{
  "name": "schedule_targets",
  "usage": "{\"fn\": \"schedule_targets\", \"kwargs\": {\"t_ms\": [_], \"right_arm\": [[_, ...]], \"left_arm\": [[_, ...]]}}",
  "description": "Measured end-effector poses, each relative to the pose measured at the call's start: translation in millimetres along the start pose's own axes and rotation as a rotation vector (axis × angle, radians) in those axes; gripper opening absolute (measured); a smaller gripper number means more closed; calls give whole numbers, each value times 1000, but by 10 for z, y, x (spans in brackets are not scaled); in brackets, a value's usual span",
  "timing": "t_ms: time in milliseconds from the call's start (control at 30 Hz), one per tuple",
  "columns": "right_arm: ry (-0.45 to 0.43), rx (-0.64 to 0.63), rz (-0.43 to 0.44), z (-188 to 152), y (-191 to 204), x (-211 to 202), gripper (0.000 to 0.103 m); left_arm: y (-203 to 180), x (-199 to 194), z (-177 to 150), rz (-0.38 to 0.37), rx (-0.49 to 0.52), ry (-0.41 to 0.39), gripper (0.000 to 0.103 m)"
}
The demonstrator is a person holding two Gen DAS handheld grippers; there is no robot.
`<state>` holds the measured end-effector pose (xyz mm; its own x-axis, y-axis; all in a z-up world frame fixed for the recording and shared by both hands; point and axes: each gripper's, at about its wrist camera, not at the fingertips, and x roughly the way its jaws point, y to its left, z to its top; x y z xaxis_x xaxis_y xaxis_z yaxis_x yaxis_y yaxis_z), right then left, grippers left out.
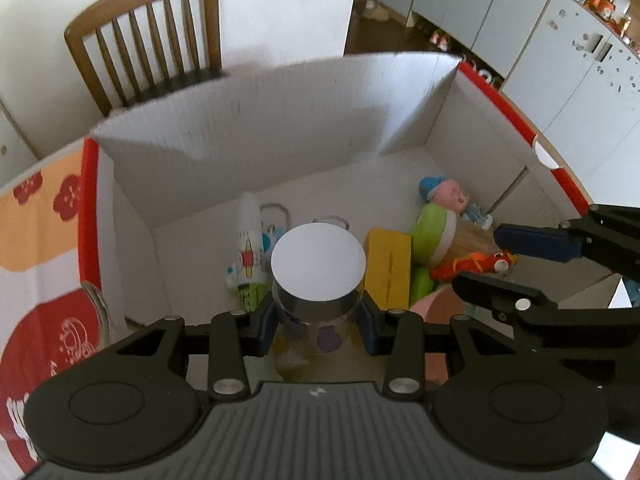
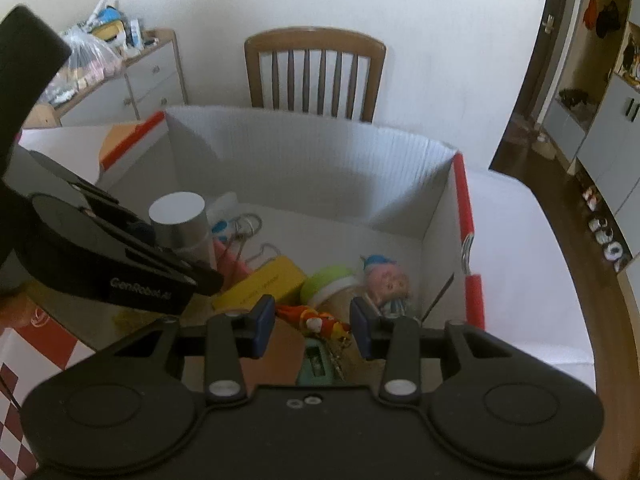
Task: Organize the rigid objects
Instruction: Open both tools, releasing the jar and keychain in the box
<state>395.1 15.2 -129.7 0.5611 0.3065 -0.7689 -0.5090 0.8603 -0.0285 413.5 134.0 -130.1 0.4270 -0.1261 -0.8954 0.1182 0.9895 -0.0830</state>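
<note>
My left gripper (image 1: 318, 322) is shut on a clear jar with a silver lid (image 1: 318, 266) and holds it upright over the open white cardboard box (image 1: 248, 136). The jar also shows in the right wrist view (image 2: 180, 220), held by the left gripper (image 2: 188, 268). My right gripper (image 2: 313, 322) is open and empty above the box's near right part, over a red and yellow toy (image 2: 316, 320). It shows in the left wrist view (image 1: 500, 256) at the right. In the box lie a yellow block (image 1: 388, 268), a green-lidded container (image 1: 434, 236), a doll (image 1: 452, 196) and a white bottle (image 1: 248, 252).
The box has red-edged flaps (image 2: 466, 200) and stands on a round table (image 2: 532, 232). A wooden chair (image 2: 316, 72) stands behind it. A drawer unit (image 2: 132, 80) with clutter is at the left. Grey cabinets (image 1: 540, 32) line the far right.
</note>
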Motion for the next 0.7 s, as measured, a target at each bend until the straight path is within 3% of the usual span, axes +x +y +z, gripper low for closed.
{"fn": "schedule_targets", "kwargs": {"t_ms": [167,267,367,533,700], "right_arm": [[11,4,9,-26,4,-17,44],[-1,8,16,-40,-1,-87,50],[-21,25,27,-36,-21,-192,53],[-60,30,38,-55,-29,-402,55],[-103,37,48,-88,-52,-612,63]], "left_arm": [[-31,-17,-15,14,-4,12,40],[-56,-96,-35,9,-14,-8,41],[-75,-193,-65,-7,-22,-24,48],[-148,-377,-139,-3,-12,-67,50],[-229,-567,-201,16,-14,-114,50]]}}
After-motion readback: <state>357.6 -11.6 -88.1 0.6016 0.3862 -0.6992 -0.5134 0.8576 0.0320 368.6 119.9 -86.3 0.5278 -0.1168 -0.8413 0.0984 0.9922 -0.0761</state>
